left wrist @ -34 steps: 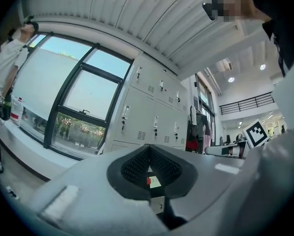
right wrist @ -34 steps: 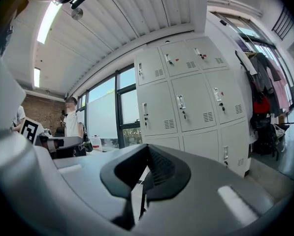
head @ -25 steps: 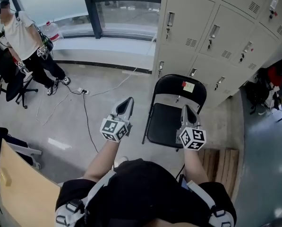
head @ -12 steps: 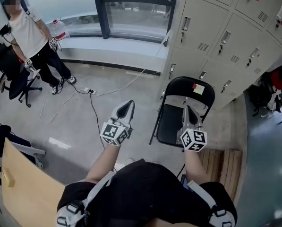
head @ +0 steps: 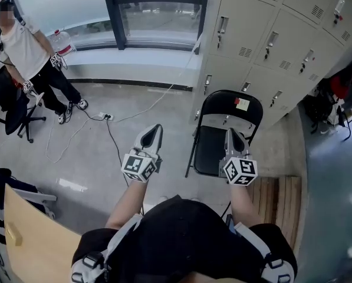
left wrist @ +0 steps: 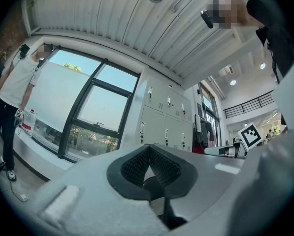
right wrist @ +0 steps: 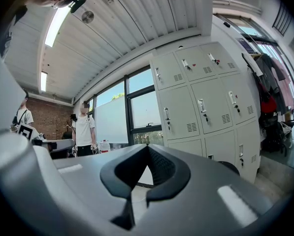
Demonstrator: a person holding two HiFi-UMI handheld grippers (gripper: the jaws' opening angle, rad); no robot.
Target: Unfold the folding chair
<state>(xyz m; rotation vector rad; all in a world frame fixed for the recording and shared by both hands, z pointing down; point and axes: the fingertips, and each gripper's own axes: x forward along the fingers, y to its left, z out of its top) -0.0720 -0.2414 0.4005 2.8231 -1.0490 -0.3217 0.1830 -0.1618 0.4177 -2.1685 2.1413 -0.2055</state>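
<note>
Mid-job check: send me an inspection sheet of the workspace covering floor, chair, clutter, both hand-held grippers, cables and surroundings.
Surface: bare concrete floor.
Job's things: black folding chair stands open, seat down, in front of the lockers.
Clutter: slatted wooden board right of the chair; light wooden panel lower left.
Grippers: left hand-held gripper shut, empty; right hand-held gripper shut, empty.
Cables: black cable and white cable meet at a power strip.
Surroundings: window; a person standing; office chair.
</note>
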